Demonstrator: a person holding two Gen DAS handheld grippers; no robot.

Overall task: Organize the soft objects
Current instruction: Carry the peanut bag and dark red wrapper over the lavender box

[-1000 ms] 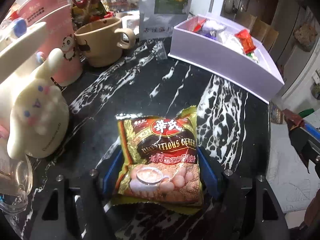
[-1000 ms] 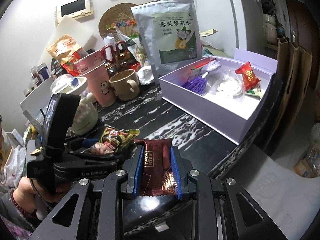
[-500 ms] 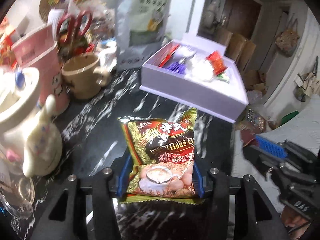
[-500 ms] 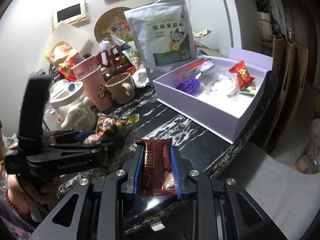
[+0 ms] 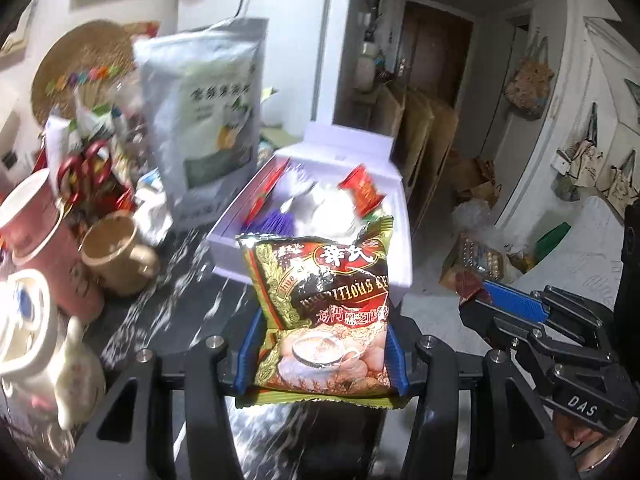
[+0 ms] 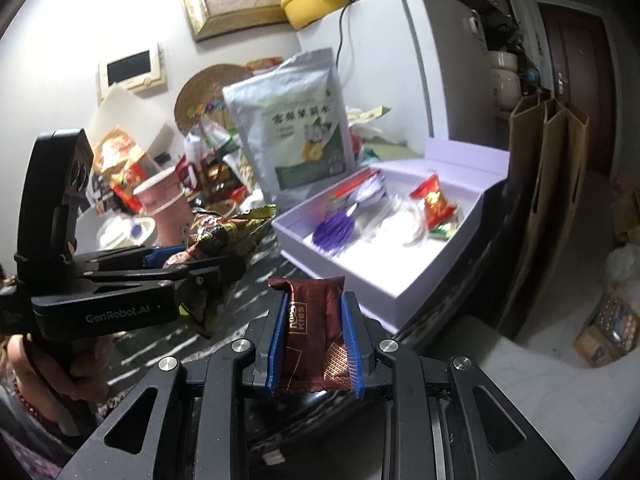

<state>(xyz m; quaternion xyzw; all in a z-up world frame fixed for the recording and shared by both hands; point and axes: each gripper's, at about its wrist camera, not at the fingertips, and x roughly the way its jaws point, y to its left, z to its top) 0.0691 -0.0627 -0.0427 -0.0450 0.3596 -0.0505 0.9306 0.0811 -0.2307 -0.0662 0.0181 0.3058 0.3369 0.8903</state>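
So both grippers are loaded up, hovering near the lavender box (image 5: 320,258).

Left gripper (image 5: 320,354) pinches the cereal packet (image 5: 324,308) at lower centre; right gripper (image 6: 314,344) clamps a brown chocolate wrapper (image 6: 314,332), lower centre too.

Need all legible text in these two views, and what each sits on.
"GenRobot.AI": body of the left gripper, side-on in the right wrist view.
"DAS": body of the right gripper in the left wrist view.
"KISS": dark brown foil sachet in the right gripper.
"...ITIOUS CE...": green-and-red cereal packet in the left gripper; its Chinese characters I can't read reliably.
Silver standing pouch: Chinese print, blurred.
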